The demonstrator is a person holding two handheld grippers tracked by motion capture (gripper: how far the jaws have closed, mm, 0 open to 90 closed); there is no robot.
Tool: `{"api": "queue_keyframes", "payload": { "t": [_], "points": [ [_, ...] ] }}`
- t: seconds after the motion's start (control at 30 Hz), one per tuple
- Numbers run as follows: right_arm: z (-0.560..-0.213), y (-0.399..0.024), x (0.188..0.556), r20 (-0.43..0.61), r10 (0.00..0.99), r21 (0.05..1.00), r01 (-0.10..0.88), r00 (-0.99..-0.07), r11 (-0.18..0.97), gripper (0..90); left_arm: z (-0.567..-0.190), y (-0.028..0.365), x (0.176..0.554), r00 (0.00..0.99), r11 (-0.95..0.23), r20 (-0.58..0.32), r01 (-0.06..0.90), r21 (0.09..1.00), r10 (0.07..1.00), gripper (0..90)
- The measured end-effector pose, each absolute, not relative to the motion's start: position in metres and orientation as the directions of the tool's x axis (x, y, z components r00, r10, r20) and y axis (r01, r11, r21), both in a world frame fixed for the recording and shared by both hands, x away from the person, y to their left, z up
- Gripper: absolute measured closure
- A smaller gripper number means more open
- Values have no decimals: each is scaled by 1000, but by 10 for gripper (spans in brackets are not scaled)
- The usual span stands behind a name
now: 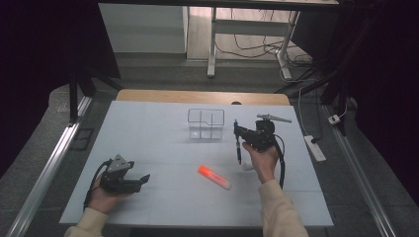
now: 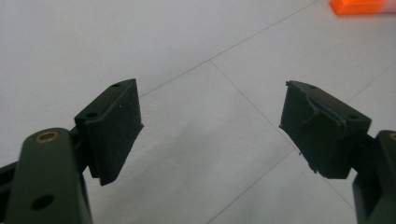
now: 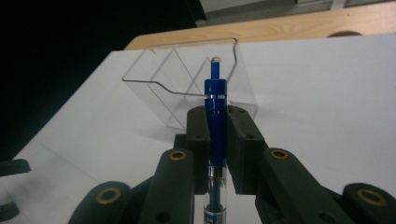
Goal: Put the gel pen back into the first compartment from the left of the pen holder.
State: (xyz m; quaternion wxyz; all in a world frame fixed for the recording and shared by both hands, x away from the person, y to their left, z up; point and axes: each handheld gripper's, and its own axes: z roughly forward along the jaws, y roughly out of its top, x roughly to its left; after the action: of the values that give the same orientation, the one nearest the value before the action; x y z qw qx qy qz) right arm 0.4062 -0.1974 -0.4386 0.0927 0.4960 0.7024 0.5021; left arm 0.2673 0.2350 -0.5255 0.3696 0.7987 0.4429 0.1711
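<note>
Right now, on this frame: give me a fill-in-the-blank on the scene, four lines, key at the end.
1. The right tongs are shut on a ____ pen.
2. The left tongs rest on the table with jaws ____.
3. The highlighter lying between the two hands has an ____ cap.
4. The clear organizer stands on the table and its compartments are ____.

Missing words: blue; open; orange; empty

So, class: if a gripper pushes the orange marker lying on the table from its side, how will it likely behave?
The orange marker looks round and lies flat on the smooth white table, so a sideways push would probably roll it. It seems stiff and light, likely sliding easily too. The open left gripper should close across its width, not its length.
</note>
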Motion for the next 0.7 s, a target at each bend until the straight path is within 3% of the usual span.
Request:
{"api": "queue_keyframes", "payload": {
  "t": [0.7],
  "points": [
    [-430,-190,403,368,740,852,522,-563,-27,797,-526,236,266,546,-332,-54,582,742,836,205]
  ]
}}
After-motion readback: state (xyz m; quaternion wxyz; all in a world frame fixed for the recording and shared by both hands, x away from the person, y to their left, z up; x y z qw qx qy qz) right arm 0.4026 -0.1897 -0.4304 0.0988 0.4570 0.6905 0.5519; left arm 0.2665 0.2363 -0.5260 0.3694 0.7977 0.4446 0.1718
